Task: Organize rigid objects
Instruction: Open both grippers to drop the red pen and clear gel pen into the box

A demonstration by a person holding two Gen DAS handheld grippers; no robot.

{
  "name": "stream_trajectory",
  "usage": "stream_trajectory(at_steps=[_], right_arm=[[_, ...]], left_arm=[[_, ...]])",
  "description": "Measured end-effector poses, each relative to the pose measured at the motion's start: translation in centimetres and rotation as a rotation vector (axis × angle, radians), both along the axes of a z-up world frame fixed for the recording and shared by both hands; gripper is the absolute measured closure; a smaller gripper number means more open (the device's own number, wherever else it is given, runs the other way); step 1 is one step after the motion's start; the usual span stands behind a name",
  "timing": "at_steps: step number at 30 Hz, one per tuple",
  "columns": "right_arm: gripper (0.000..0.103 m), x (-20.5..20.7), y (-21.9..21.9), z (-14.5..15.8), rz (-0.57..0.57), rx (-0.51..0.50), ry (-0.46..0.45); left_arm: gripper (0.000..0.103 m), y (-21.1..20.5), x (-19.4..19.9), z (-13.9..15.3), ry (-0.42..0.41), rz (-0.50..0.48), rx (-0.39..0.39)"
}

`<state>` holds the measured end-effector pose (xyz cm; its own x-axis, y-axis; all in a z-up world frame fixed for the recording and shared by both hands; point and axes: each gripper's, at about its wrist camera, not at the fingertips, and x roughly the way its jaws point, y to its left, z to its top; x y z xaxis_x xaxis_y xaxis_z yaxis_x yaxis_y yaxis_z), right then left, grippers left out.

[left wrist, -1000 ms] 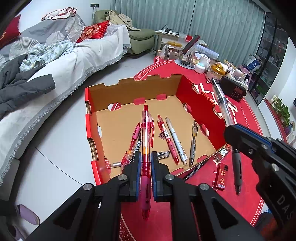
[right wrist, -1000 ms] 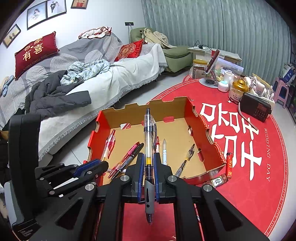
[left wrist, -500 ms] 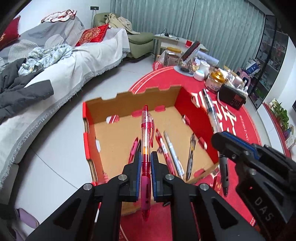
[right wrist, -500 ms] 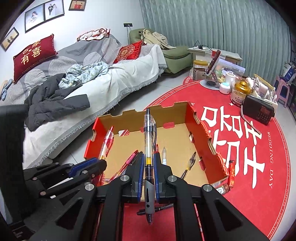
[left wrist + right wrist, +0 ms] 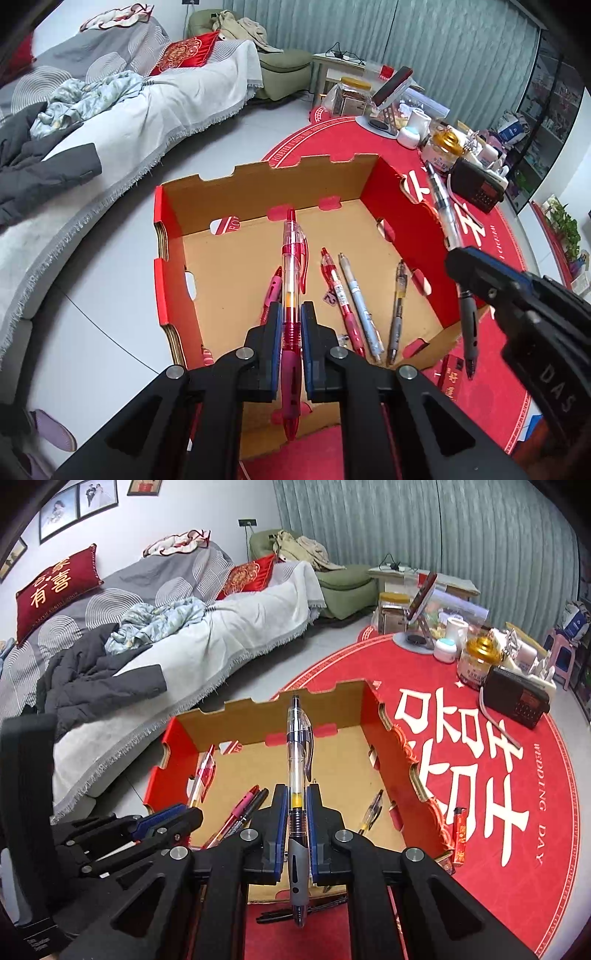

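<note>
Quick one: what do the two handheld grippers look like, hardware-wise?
Both match: the left gripper and right gripper are matte black, angular linkage arms with triangular cut-outs, silver round pivot screws and blue pads lining the fingers. The right gripper's body shows white "DAS" lettering in the left wrist view. No cables, hands or sleeves visible.

In the left wrist view, the left gripper (image 5: 289,345) is hiding the lower ends of the pink pen (image 5: 273,287) and the box (image 5: 258,192) front wall. The lower-left slipper (image 5: 50,430) is getting cut off. Shelf items at the upper right are looking too small to identify.
</note>
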<state>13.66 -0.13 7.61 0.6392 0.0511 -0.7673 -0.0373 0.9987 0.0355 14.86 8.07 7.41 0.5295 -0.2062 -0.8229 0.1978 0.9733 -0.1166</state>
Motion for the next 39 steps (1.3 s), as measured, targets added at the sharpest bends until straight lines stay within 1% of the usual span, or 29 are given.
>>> stream_trajectory(at_steps=[4, 6, 7, 8, 9, 10, 12, 13, 17, 20, 23, 26, 28, 29, 30, 31, 33, 36, 37, 39], right_arm=[[0.092, 1.4, 0.1, -1.6, 0.011, -0.018, 0.033], [0.092, 2.5, -0.1, -2.7, 0.009, -0.024, 0.068], [0.092, 3.2, -0.2, -3.5, 0.018, -0.012, 0.102], [0.092, 3.6, -0.4, -3.9, 0.020, -0.003, 0.124], [0.092, 3.9, -0.6, -4.2, 0.021, 0.007, 0.138], [0.092, 3.8, -0.9, -4.2, 0.011, 0.008, 0.130], [0.092, 3.4, -1.5, -4.0, -0.014, 0.003, 0.108], [0.092, 3.3, -2.1, -4.1, -0.025, 0.014, 0.114], [0.092, 2.2, -3.4, -3.5, -0.072, 0.026, 0.099], [0.092, -0.2, -4.4, -2.4, -0.097, 0.051, 0.063], [0.092, -4.1, -5.4, -1.4, -0.129, 0.028, 0.027], [0.092, -8.3, -6.8, -1.0, -0.173, 0.006, 0.014], [0.092, -10.5, -8.0, -1.2, -0.223, -0.009, 0.018], [0.092, -11.8, -8.7, -1.9, -0.248, 0.000, 0.041], [0.092, -12.2, -9.0, -2.5, -0.257, 0.007, 0.062], [0.092, -12.6, -9.4, -3.3, -0.273, 0.016, 0.092], [0.092, -13.2, -10.0, -4.9, -0.296, 0.038, 0.132], [0.092, -13.6, -10.4, -6.0, -0.293, 0.027, 0.145], [0.092, -13.4, -10.5, -6.1, -0.287, 0.018, 0.143], [0.092, -13.1, -11.2, -6.1, -0.281, 0.005, 0.135]], left_arm=[[0.093, -0.3, 1.4, -1.4, 0.049, -0.004, 0.017], [0.093, -0.7, 2.1, -2.2, 0.080, -0.010, 0.027], [0.092, -0.8, 2.4, -2.6, 0.093, -0.009, 0.033], [0.086, -0.9, 2.6, -2.8, 0.102, -0.007, 0.041], [0.069, -0.9, 2.8, -3.1, 0.115, -0.002, 0.048], [0.063, -0.7, 2.9, -3.2, 0.110, 0.007, 0.040], [0.057, -0.4, 2.8, -3.2, 0.102, 0.015, 0.035], [0.055, -0.3, 2.9, -3.4, 0.109, 0.016, 0.032], [0.054, -0.1, 2.4, -3.3, 0.106, 0.006, 0.023], [0.054, -0.4, 0.7, -2.6, 0.069, -0.047, 0.004], [0.054, -1.0, -2.0, -1.4, 0.017, -0.118, -0.029], [0.054, -2.2, -6.0, -0.4, -0.041, -0.225, -0.048], [0.054, -3.5, -8.4, -0.4, -0.058, -0.310, -0.037], [0.054, -4.2, -9.4, -0.6, -0.058, -0.362, -0.033], [0.054, -4.9, -10.2, -1.0, -0.056, -0.409, -0.025], [0.054, -5.6, -10.7, -1.4, -0.059, -0.440, 0.001], [0.054, -7.1, -11.2, -2.5, -0.068, -0.488, 0.074], [0.054, -8.6, -11.0, -4.3, -0.079, -0.517, 0.188], [0.054, -8.8, -10.7, -4.8, -0.081, -0.517, 0.209], [0.054, -9.3, -9.9, -5.6, -0.061, -0.515, 0.225]])
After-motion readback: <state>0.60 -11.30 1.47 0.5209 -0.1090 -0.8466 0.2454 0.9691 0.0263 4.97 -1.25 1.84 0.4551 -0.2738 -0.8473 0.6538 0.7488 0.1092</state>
